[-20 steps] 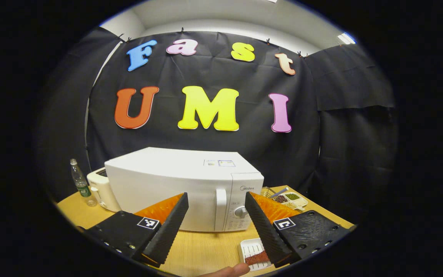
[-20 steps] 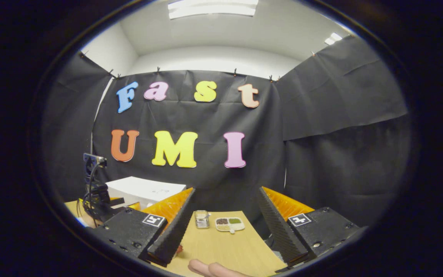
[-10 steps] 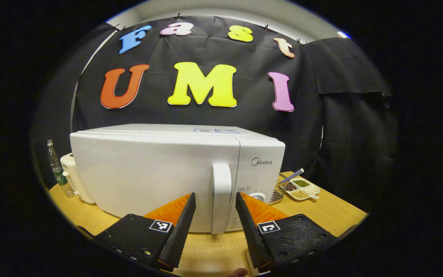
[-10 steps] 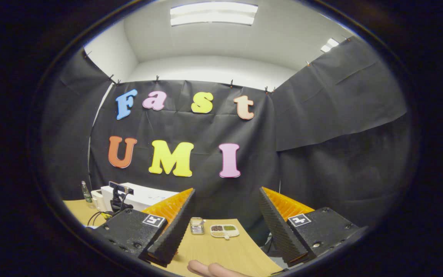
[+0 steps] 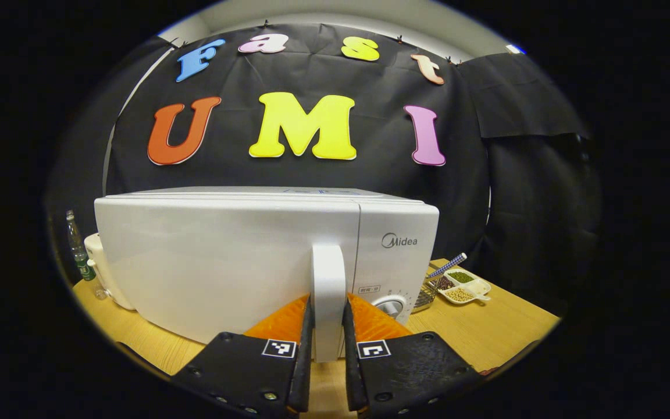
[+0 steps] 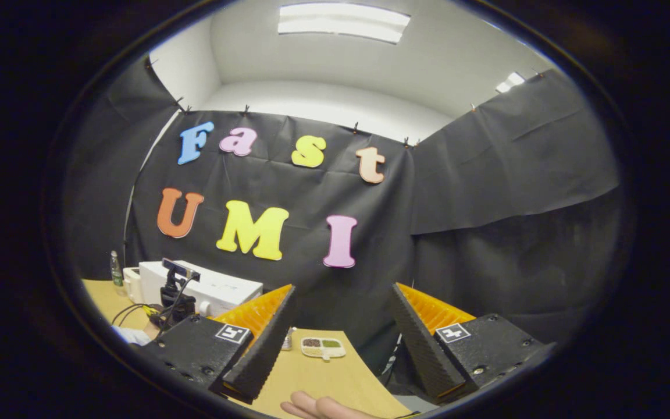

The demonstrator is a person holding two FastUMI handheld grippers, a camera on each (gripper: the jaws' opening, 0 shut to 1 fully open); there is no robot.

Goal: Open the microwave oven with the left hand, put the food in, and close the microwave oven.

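The white microwave (image 5: 224,256) stands on the wooden table with its door shut. In the left gripper view its upright white handle (image 5: 328,279) runs down between my fingers. My left gripper (image 5: 328,334) is shut on that handle, with one pad on each side. In the right gripper view my right gripper (image 6: 341,343) hangs open over the table with nothing between its fingers. Far to its left are the microwave (image 6: 218,291) and the left gripper's camera mount (image 6: 177,285). A hand (image 6: 317,407) shows at the bottom edge.
A plastic bottle (image 5: 79,256) and a white toaster-like appliance (image 5: 99,273) stand left of the microwave. To its right are a wire basket (image 5: 425,295) and a divided dish of beans (image 5: 463,285), the dish (image 6: 323,347) also ahead of the right gripper. The table (image 5: 486,331) ends near the cloth wall.
My left gripper moved in to the microwave and its fingers closed from wide apart onto the door handle. The right gripper stayed open and tilted slightly upward and to the right.
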